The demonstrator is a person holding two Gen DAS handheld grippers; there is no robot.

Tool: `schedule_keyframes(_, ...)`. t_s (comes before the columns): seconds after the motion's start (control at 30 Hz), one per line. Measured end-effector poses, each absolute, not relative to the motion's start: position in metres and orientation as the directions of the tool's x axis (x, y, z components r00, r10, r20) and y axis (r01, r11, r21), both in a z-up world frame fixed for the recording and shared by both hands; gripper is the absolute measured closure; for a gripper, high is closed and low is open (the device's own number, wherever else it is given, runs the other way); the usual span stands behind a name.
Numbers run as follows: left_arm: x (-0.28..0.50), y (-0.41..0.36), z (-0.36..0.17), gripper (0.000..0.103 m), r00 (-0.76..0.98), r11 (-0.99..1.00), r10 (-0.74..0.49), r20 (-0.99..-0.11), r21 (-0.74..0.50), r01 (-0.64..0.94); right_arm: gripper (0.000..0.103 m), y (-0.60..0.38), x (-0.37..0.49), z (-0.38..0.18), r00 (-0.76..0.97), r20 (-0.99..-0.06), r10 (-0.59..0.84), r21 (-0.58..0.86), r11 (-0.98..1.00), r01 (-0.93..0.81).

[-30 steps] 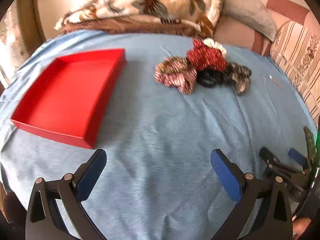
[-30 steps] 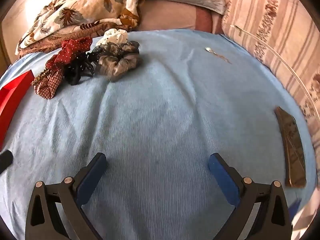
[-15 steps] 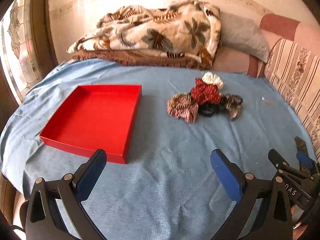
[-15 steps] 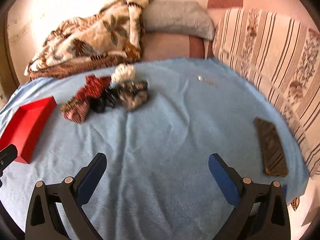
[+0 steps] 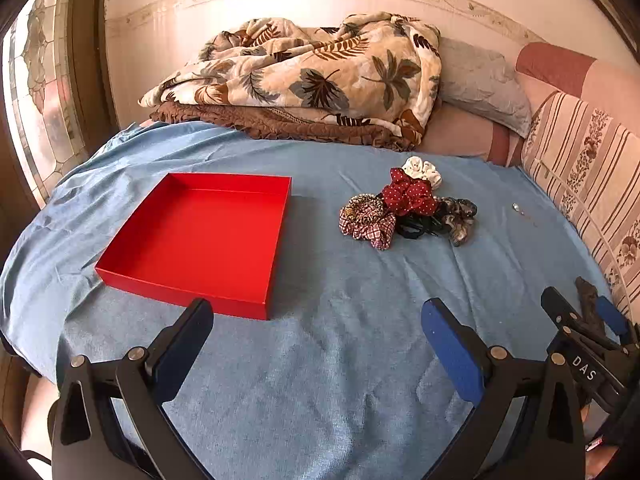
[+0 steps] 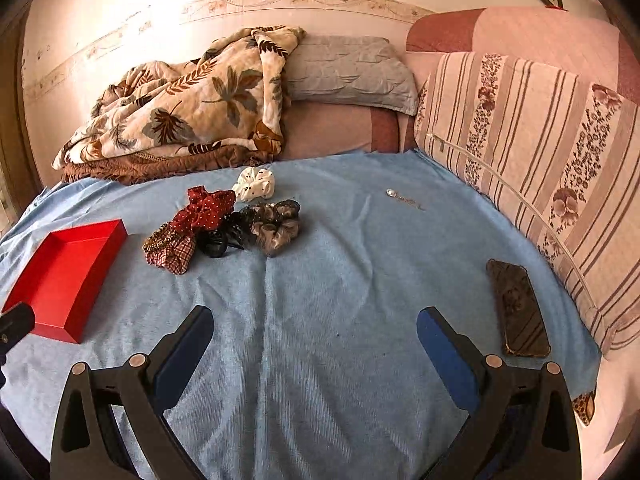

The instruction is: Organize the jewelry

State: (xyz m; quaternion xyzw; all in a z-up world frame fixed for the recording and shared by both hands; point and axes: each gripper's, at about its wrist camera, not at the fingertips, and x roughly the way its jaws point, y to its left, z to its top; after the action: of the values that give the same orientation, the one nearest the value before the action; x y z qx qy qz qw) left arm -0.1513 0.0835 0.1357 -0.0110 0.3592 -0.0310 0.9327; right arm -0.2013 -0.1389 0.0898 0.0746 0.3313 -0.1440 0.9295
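I see a shallow square red cardboard tray (image 5: pixel 200 236) lying empty toward the left side of the bed, on the light blue bedspread (image 5: pixel 320 360). My left claw (image 5: pixel 316 344) hangs over the near edge of the bed with its blue-padded jaws spread wide and nothing between them; its left finger sits just in front of the tray's near corner.

Right of the tray, well apart from it, lies a heap of fabric scrunchies (image 6: pixel 224 224): a red-and-white checked one nearest the tray, a dark red dotted one, a black one, a grey patterned one and a white dotted one toward the far edge, all touching. Further right, alone on the bedspread, is a small silvery chain with a pendant (image 6: pixel 402 199).

My right claw (image 6: pixel 312 340) is also wide open and empty above the near edge. A dark patterned phone (image 6: pixel 516 308) lies flat near the right edge, beside the striped floral cushion (image 6: pixel 540 152).
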Motion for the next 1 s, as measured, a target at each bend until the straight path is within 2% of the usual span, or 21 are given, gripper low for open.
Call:
schedule_keyframes(0.43, -0.153, 0.093, 0.133, 0.0, 0.757, 1.0, -0.001, -0.653, 0.011, 0.011, 0.0, -0.134, -0.205, 0.082, 0.728, -0.653, -0.207, 0.041, 0.951, 0.306)
schedule_keyframes(1.0, -0.141, 0.088, 0.124, 0.0, 0.734, 0.999, -0.025, -0.678, 0.003, 0.036, 0.0, -0.142, -0.187, 0.054, 0.695, -0.701, -0.158, 0.077, 0.953, 0.293)
